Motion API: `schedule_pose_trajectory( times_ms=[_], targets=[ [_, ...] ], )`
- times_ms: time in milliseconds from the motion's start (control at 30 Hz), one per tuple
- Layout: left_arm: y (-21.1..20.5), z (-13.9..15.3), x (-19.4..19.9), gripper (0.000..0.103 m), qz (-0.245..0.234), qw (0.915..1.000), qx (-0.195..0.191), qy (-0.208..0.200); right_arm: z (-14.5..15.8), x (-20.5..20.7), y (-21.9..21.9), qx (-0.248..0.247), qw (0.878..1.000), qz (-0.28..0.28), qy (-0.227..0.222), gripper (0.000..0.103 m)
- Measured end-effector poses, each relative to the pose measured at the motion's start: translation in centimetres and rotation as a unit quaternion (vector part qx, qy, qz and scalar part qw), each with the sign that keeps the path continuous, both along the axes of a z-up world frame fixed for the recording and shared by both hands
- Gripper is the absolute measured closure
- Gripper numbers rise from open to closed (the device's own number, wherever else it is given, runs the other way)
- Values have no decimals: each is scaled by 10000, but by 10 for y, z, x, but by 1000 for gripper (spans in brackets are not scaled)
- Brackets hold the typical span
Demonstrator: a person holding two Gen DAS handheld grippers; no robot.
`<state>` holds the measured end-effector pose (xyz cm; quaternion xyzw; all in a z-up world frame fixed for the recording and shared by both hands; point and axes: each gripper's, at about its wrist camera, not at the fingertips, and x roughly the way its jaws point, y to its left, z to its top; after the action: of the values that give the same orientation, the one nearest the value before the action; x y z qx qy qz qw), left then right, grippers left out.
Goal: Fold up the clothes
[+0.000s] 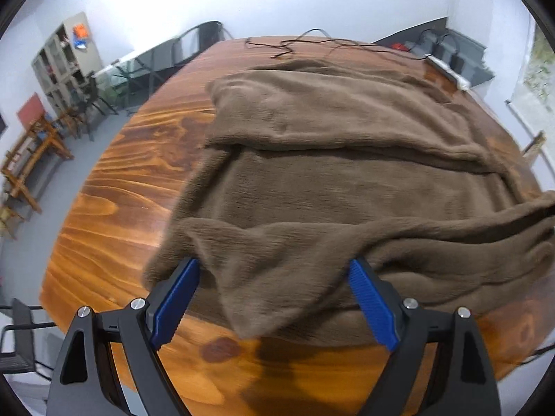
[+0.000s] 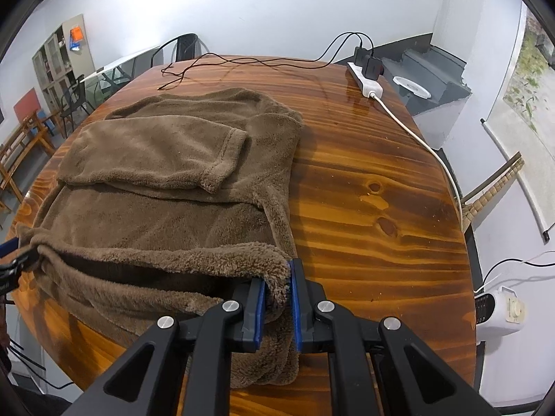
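We see a brown fleece garment (image 1: 347, 173) spread over the wooden worktop (image 1: 131, 180), one sleeve folded across its far half. Our left gripper (image 1: 274, 298) has its blue fingers (image 1: 177, 301) spread wide, with a lifted near fold draped between them. A black cable (image 1: 288, 46) lies at the far edge.

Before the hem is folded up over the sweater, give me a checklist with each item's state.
1. right gripper clamped on the brown fleece sweater hem corner: ok.
2. left gripper clamped on the other corner: not ok, jaws wide open around the fabric.
3. Sleeve folded across the body: ok.
4. Black cable off the sweater: ok.
5. Power strip outside the fold path: ok, far side of the wooden table.
6. Hem layers aligned: cannot tell.
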<state>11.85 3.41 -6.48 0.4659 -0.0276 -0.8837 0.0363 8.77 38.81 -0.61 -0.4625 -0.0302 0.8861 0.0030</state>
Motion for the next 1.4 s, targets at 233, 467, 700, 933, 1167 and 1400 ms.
schedule_pose_trajectory(
  times_ms=[233, 467, 700, 933, 1167, 1400],
  targets=[
    [-26, -2, -6, 13, 296, 9995, -53, -58, -3, 4, -2, -13, 10000, 37, -25, 91],
    [-22, -9, -1, 13, -17, 9994, -244, -244, -7, 5, -3, 54, 9999, 90, -82, 91],
    [-38, -18, -1, 60, -111, 9984, 214, -507, -12, 4, 1, -11, 9999, 41, -157, 91],
    [-46, 15, -6, 88, -233, 9993, 234, -150, -12, 0, -1, -22, 9999, 60, -145, 91],
    [-56, 63, -12, 88, -331, 9985, 404, 165, 6, 3, -6, 12, 9998, 135, 140, 91],
    [-71, 105, -27, 88, -360, 9971, 536, 410, 37, 4, -10, -56, 9981, 159, 591, 91]
  ],
)
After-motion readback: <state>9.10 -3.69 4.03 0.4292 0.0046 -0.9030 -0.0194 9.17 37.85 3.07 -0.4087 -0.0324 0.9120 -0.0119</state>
